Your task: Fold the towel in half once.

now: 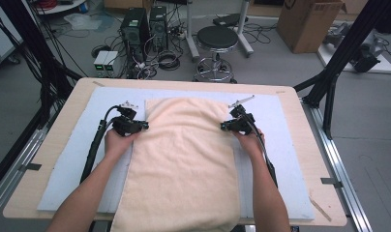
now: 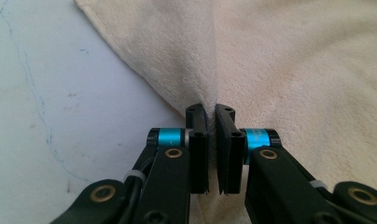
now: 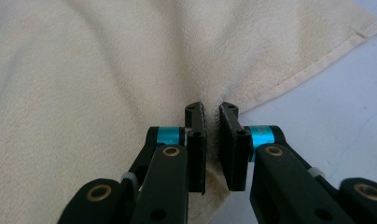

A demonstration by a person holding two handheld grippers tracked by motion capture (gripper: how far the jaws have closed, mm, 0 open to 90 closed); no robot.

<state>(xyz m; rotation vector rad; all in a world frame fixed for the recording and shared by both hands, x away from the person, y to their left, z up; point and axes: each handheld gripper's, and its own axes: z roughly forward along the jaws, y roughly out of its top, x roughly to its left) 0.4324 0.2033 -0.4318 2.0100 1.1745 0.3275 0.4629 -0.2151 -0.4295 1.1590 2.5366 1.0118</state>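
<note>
One towel (image 1: 184, 164) lies in front of us, and two grippers work on it, one in each hand. The towel is cream-coloured terry cloth, spread long-ways from the far middle of the tabletop (image 1: 53, 121) to the near edge, where its end hangs over. It rests on one pale blue-white mat (image 1: 72, 159) that covers most of the wooden tabletop. Its surface is mostly flat, with soft folds running out from each place where it is gripped, and a stitched hem shows along its edge in the right gripper view.

Our left gripper (image 1: 144, 125) is at the towel's left edge, toward the far end. In the left gripper view its jaws are drawn nearly together, pinching a pleat of the cloth between them (image 2: 211, 122). Our right gripper (image 1: 224, 126) is at the towel's right edge, directly across from the left one. In the right gripper view its jaws stand just slightly apart, with a bunched ridge of the towel's edge clamped between them (image 3: 213, 120).
</note>
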